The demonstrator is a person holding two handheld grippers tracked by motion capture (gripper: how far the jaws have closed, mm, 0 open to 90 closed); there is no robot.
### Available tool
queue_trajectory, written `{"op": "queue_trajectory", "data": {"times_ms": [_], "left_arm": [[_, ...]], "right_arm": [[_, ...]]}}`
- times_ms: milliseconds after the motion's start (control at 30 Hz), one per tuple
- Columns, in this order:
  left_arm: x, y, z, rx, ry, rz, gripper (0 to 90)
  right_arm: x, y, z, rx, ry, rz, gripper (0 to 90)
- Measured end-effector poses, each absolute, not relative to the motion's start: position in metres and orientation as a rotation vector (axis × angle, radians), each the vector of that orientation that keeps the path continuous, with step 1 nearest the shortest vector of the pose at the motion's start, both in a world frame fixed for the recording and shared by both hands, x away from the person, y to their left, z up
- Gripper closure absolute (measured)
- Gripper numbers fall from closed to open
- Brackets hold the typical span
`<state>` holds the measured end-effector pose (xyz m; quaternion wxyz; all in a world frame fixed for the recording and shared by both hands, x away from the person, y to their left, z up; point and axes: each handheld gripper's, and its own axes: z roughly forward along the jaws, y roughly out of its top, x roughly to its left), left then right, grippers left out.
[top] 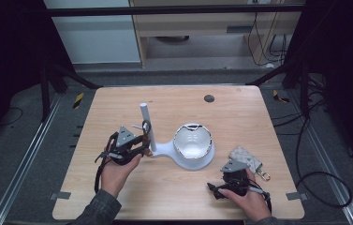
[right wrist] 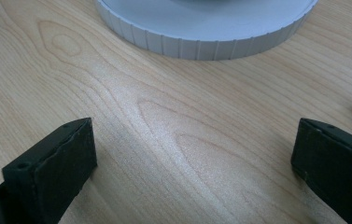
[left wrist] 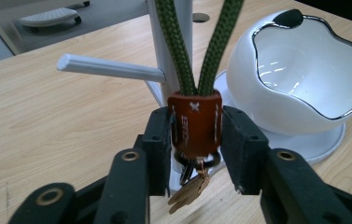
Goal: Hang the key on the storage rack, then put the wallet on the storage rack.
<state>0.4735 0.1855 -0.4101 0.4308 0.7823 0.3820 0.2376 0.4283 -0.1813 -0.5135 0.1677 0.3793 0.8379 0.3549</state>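
One keychain (left wrist: 195,126), its brown collar clamped in our left gripper (left wrist: 195,140) beside the white stand's post (left wrist: 169,60); green cord loop rises past the side peg (left wrist: 110,69); risk, we judge: loop misses peg, keys snag base; white bowl (left wrist: 304,74) crowds the right; right gripper (right wrist: 192,154) gapes idle over table (right wrist: 164,116); quilted pouch (top: 245,158) near it.

1. Clamped between left claw (left wrist: 195,135) jaws: keychain (left wrist: 195,125), cord running up beside stand post (left wrist: 171,51).
2. Right of left claw: bowl (top: 192,140) on stand base (top: 197,161).
3. Just right of right claw (top: 232,183): pouch (top: 245,158).
4. Ahead of right claw: stand base.
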Motion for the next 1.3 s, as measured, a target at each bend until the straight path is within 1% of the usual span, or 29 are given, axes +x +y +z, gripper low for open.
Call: {"op": "queue_trajectory", "data": {"times_ms": [100,167,233,267,367,467,667,867,967,1067,1133,1233,1300], "left_arm": [[0.471,0.186,-0.411,1.961,0.954,0.588,54.9],[0.468,0.187,-0.414,1.962,0.96,0.58,49.6],[0.465,0.189,-0.416,1.963,0.961,0.567,42.0],[0.463,0.19,-0.417,1.968,0.958,0.563,42.0],[0.459,0.195,-0.421,1.979,0.959,0.55,35.6],[0.458,0.201,-0.426,1.997,0.956,0.523,31.4],[0.461,0.211,-0.44,2.01,0.972,0.485,25.3],[0.464,0.219,-0.455,2.025,0.993,0.473,22.3],[0.466,0.223,-0.461,2.037,1.002,0.446,20.5],[0.466,0.225,-0.467,2.059,1.008,0.431,15.9],[0.467,0.228,-0.47,2.074,1.007,0.415,9.3],[0.47,0.234,-0.476,2.079,1.041,0.41,8.2],[0.472,0.237,-0.481,2.079,1.069,0.404,8.2]], "right_arm": [[0.428,-0.181,-0.513,1.081,2.391,1.005,0.4],[0.427,-0.181,-0.512,1.075,2.4,1.008,2.5],[0.427,-0.181,-0.508,1.043,2.419,1.005,5.7],[0.427,-0.181,-0.508,1.043,2.419,1.005,5.7],[0.425,-0.181,-0.499,1.009,2.398,1.007,5.3],[0.426,-0.182,-0.489,0.99,2.401,0.951,5.9],[0.432,-0.189,-0.468,1.025,2.432,0.83,7.1],[0.438,-0.2,-0.454,1.034,2.437,0.755,7.4],[0.441,-0.207,-0.448,1.048,2.424,0.737,6.5],[0.442,-0.217,-0.441,1.08,2.426,0.711,6.3],[0.442,-0.228,-0.438,1.108,2.428,0.683,8.2],[0.442,-0.242,-0.438,1.153,2.446,0.692,9.0],[0.443,-0.252,-0.438,1.186,2.439,0.676,12.2]]}}
